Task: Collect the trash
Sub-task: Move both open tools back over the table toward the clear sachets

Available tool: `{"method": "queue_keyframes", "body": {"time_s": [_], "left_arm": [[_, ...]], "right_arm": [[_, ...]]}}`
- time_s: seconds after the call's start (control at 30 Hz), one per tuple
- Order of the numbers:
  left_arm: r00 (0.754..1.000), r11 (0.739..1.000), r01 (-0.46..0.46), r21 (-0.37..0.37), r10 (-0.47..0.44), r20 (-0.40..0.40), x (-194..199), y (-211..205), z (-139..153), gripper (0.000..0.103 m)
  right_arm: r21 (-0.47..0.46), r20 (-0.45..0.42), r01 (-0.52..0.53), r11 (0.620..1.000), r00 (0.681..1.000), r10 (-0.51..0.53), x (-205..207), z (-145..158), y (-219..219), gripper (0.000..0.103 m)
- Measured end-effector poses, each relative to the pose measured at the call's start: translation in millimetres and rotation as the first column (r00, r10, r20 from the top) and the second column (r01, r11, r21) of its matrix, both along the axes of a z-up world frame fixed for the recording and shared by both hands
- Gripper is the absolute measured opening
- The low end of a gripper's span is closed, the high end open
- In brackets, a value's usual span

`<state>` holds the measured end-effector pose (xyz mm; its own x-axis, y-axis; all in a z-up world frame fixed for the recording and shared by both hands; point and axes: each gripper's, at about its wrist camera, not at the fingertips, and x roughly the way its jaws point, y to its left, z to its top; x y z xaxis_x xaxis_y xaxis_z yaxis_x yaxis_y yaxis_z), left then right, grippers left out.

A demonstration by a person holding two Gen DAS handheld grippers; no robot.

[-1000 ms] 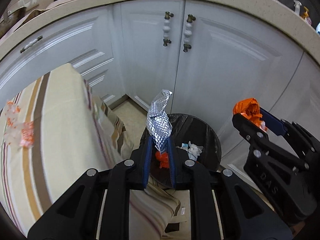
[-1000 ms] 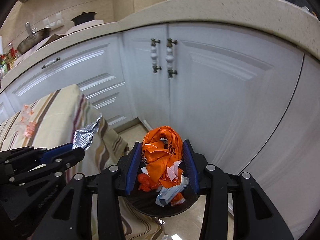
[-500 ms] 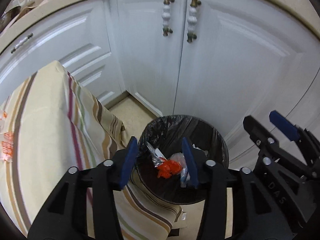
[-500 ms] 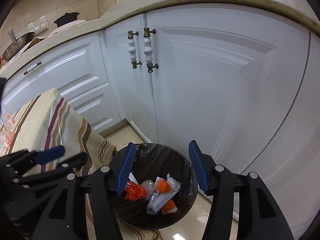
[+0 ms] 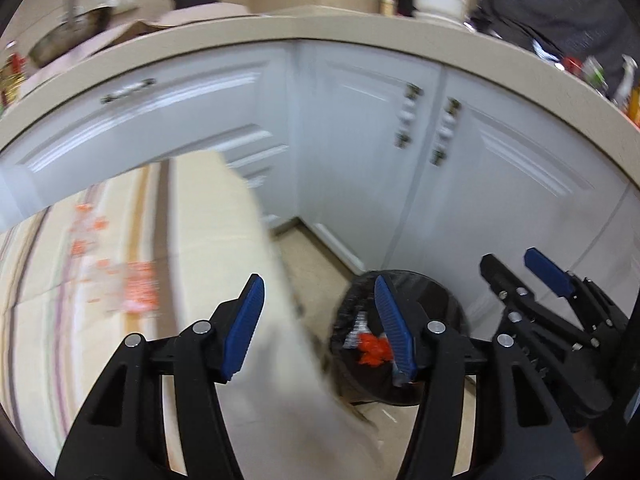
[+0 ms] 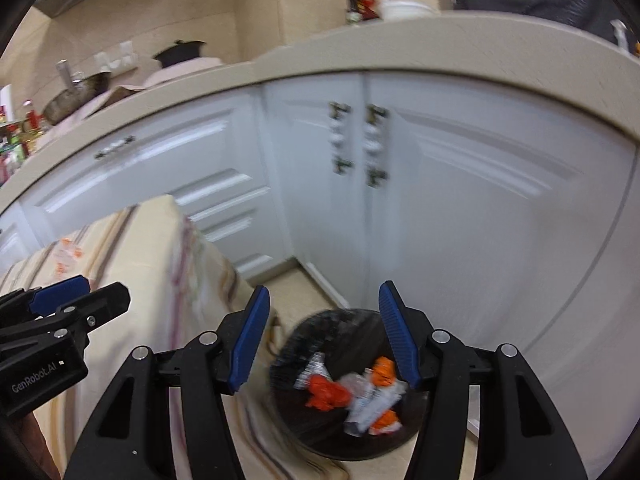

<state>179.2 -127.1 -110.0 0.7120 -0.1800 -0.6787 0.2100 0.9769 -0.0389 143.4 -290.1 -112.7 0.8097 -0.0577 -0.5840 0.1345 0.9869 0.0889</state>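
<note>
Both pairs of tongs stand apart with nothing between their blue pads; each has just been opening. The left tongs (image 5: pixel 316 320) frame only the draped edge of the striped cloth and the rim of the black bin (image 5: pixel 436 312), and the right tongs (image 6: pixel 324 340) hang above that bin, where orange and silvery scraps already lie.

What remains to collect appears to be the clear wrapper with orange print (image 5: pixel 120 280). It lies on the striped tabletop (image 5: pixel 36 340), up and to the left of the left tongs. In the right wrist view it (image 6: pixel 66 256) sits far off to the upper left, beyond the left tongs, so the left hand is clearly the nearer one.

Blur hides the wrapper's outline, so its long axis cannot be told. The next reach would likely swing left, away from the bin.
</note>
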Motion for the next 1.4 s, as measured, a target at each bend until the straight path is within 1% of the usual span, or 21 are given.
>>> {"method": "queue_keyframes", "body": {"time_s": [0.13,0.27,0.33,0.4,0.5,0.6,0.8,0.9,0.97,1.03,1.17,1.3,1.33,1.4], "left_arm": [[0.995,0.995,-0.099,0.002,0.099,0.009,-9.8,56.5,10.1,0.058],[0.979,0.979,-0.204,0.015,0.203,0.035,-20.4,112.6,17.1,0.060],[0.966,0.966,-0.258,0.028,0.256,0.045,-25.1,140.6,19.4,0.062],[0.949,0.950,-0.312,0.029,0.310,0.052,-31.0,170.0,21.2,0.063],[0.929,0.929,-0.369,0.036,0.367,0.055,-36.3,204.7,20.7,0.063],[0.901,0.901,-0.433,0.038,0.431,0.053,-42.5,243.0,18.8,0.063],[0.856,0.855,-0.517,0.037,0.515,0.048,-53.9,299.9,14.9,0.063],[0.840,0.839,-0.543,0.027,0.542,0.037,-55.2,319.4,11.2,0.063],[0.832,0.832,-0.554,0.015,0.554,0.030,-56.1,329.9,9.3,0.063],[0.828,0.828,-0.561,0.006,0.560,0.021,-56.7,338.2,6.6,0.063],[0.827,0.827,-0.561,-0.015,0.562,0.002,-55.1,348.6,1.4,0.063],[0.832,0.831,-0.555,-0.029,0.555,-0.003,-52.9,352.1,-1.1,0.063],[0.833,0.832,-0.554,-0.034,0.554,-0.005,-51.6,352.5,-1.7,0.063],[0.835,0.835,-0.549,-0.041,0.550,-0.009,-48.7,352.2,-3.2,0.063]], "right_arm": [[0.007,0.017,-0.077,0.997,0.997,0.077,5.9,9.4,39.5,0.057],[0.014,0.022,-0.152,0.988,0.988,0.152,11.8,14.0,78.7,0.057],[0.015,0.024,-0.195,0.981,0.981,0.195,16.1,15.8,101.7,0.057],[0.010,0.023,-0.236,0.972,0.971,0.236,18.7,17.2,125.6,0.057],[0.004,0.018,-0.293,0.956,0.956,0.293,21.0,17.5,159.6,0.057],[0.003,0.009,-0.335,0.942,0.942,0.335,26.7,16.3,187.9,0.057],[-0.014,-0.025,-0.392,0.920,0.920,0.392,38.3,9.1,237.2,0.061],[-0.030,-0.046,-0.405,0.914,0.914,0.403,45.7,4.6,258.1,0.064],[-0.042,-0.066,-0.407,0.912,0.912,0.404,51.9,0.3,269.9,0.067],[-0.058,-0.092,-0.405,0.912,0.912,0.399,58.3,-4.7,280.0,0.068],[-0.095,-0.147,-0.381,0.920,0.919,0.365,69.1,-14.7,288.2,0.068],[-0.102,-0.168,-0.357,0.928,0.926,0.338,72.1,-18.3,286.7,0.068],[-0.104,-0.172,-0.355,0.929,0.926,0.335,72.6,-18.7,286.7,0.067],[-0.103,-0.178,-0.355,0.929,0.926,0.333,73.3,-19.0,286.5,0.058]]}}
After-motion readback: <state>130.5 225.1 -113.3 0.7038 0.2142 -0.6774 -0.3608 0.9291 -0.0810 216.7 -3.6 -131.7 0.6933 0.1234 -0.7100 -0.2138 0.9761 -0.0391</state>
